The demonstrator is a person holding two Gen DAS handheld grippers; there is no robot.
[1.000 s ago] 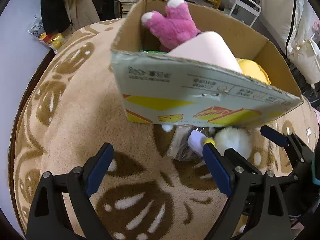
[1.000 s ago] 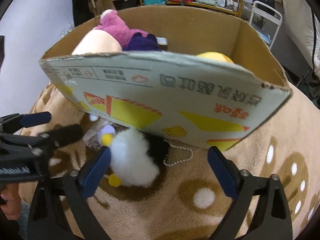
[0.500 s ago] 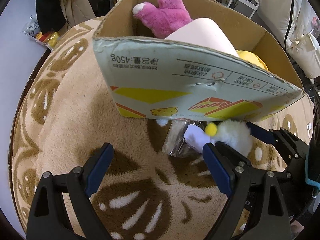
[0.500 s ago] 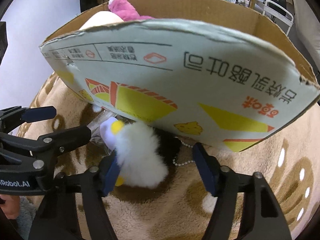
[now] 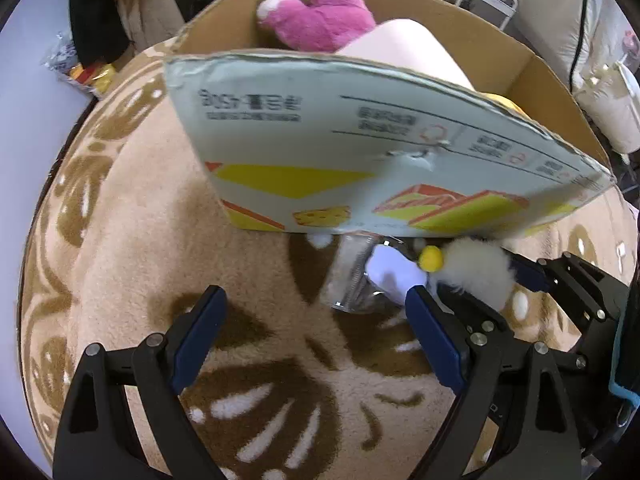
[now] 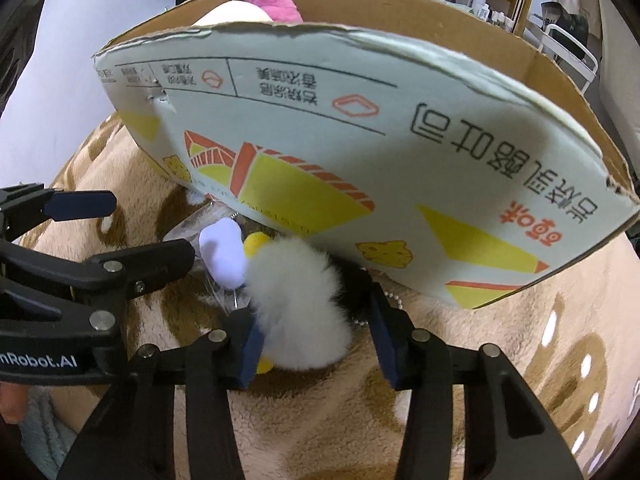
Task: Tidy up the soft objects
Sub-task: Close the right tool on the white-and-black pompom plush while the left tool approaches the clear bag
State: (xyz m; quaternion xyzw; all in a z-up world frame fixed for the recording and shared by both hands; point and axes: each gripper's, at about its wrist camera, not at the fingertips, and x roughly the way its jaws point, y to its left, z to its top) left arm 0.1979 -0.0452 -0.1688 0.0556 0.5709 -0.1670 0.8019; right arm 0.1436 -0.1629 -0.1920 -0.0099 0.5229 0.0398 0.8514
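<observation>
Since a second ago the right tool [image 6: 312, 344] has narrowed around the fluffy white toy [image 6: 298, 304], which lay loose between wide pads; its jaws are closing now, left pad against the fur, right pad beside the toy's black part. The toy lies on the tan patterned blanket [image 5: 132, 248], ahead of the tool and partly under the overhanging flap of the cardboard box [image 6: 360, 128], which blocks the way forward. Left of it sit a pale lilac soft piece [image 6: 222, 256] and a clear plastic bag [image 5: 350, 276]. The left tool [image 5: 316, 332] stands spread wide over bare blanket, gripping nothing. Only its view shows inside the box: the pink plush [image 5: 320, 20] and a yellow one [image 5: 500, 101].
</observation>
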